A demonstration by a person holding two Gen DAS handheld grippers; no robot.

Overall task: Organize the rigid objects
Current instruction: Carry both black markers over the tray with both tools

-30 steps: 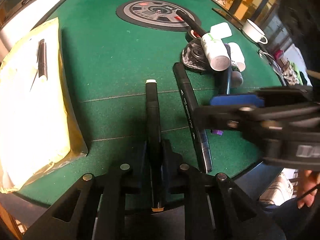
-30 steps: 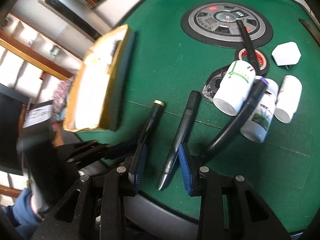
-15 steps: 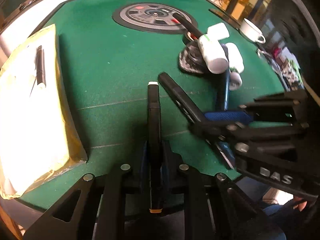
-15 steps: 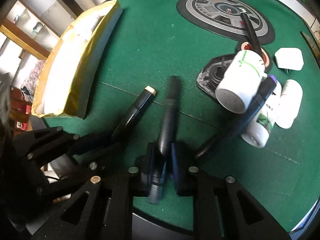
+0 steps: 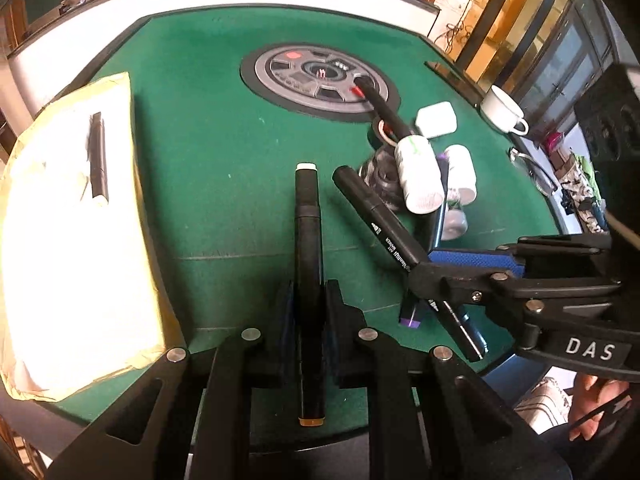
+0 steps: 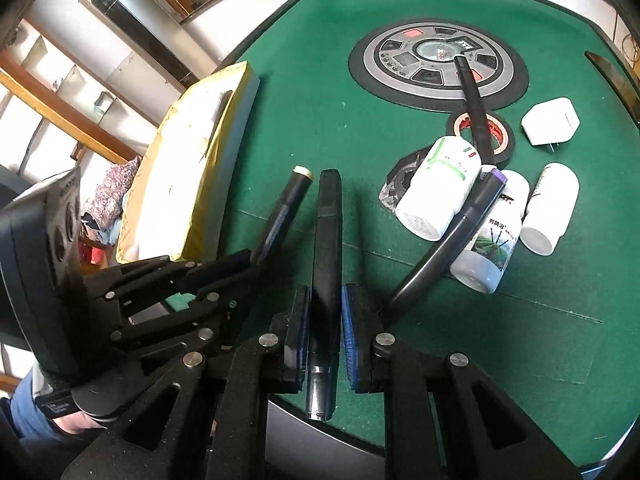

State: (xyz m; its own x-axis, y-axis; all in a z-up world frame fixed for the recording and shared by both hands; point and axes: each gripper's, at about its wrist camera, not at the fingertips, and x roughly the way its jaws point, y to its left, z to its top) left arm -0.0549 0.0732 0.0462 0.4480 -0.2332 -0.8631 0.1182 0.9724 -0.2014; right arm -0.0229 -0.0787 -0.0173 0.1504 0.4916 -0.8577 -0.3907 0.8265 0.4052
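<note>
My left gripper (image 5: pixel 308 316) is shut on a black marker with a white tip (image 5: pixel 307 240), held just above the green table (image 5: pixel 200 160). The same marker (image 6: pixel 286 204) and left gripper (image 6: pixel 224 268) show at the left of the right wrist view. My right gripper (image 6: pixel 325 328) is shut on a second black marker (image 6: pixel 327 240), lifted and pointing toward the table's middle; in the left wrist view this marker (image 5: pixel 380 232) and right gripper (image 5: pixel 440 272) sit at the right. A purple-capped marker (image 6: pixel 452 240) leans against white bottles (image 6: pixel 440 188).
A yellow padded envelope (image 5: pixel 72 240) with a black marker (image 5: pixel 98 160) on it lies at the left. A round control panel (image 6: pixel 436 64), a tape roll (image 6: pixel 496 136), a white charger (image 6: pixel 550 120), another black pen (image 6: pixel 474 108) and a white cup (image 5: pixel 502 110) lie further back.
My right gripper closed on the second black marker and lifted it, swinging it to point toward the table's middle. My left gripper kept its hold on the white-tipped marker.
</note>
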